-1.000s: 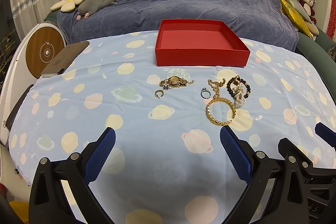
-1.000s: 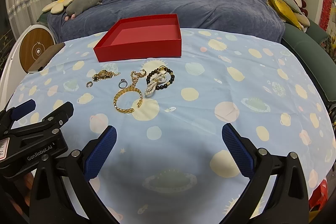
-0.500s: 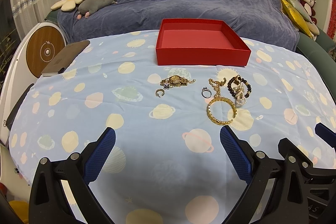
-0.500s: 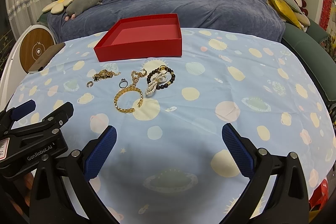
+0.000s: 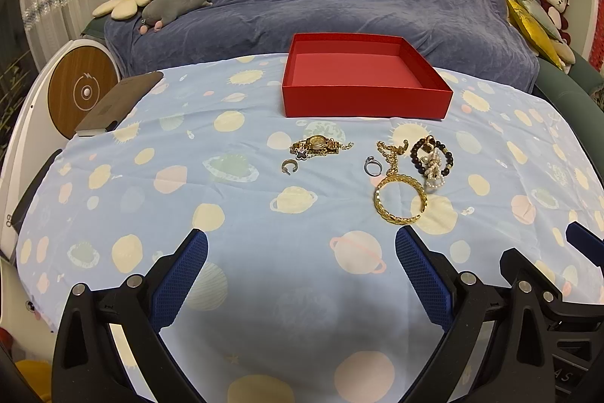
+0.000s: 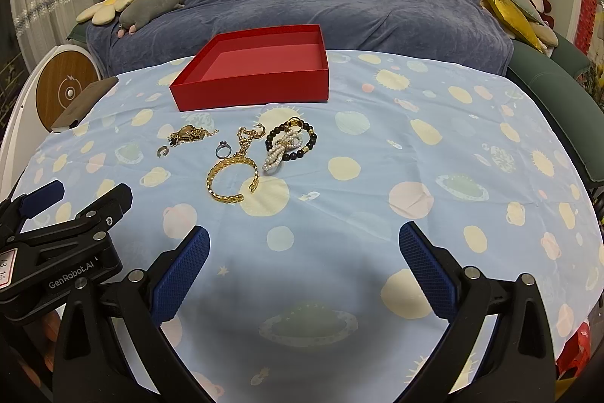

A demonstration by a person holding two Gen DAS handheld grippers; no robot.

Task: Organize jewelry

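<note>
One red box (image 5: 366, 84) sits on the tabletop (image 5: 241, 214), which is covered by a pale blue cloth printed with planets; the box is open at the top and nothing lies in it. All the jewelry lies on the cloth just in front of the box, outside it. Counted out from the box's front wall: one gold wristwatch (image 5: 320, 144) near its left half, with one small open hoop earring (image 5: 290, 165) just in front of the watch; one silver ring (image 5: 372, 165) further right; one gold chain (image 5: 392, 153) beside the ring; one wide gold cuff bangle (image 5: 400, 199) in front of the chain, its near end touching it; one dark beaded bracelet (image 5: 432, 155) near the box's right corner, with one pearl strand (image 5: 433, 172) lying across it. That makes seven pieces.

Two hand-held grippers hover over the near edge of the tabletop, well apart from the box. The left hand-held gripper (image 5: 301, 253) is released, its blue pads (image 5: 177, 284) spread wide with only cloth between them. The right hand-held gripper (image 6: 304, 250) is likewise spread and holds nothing.
</note>
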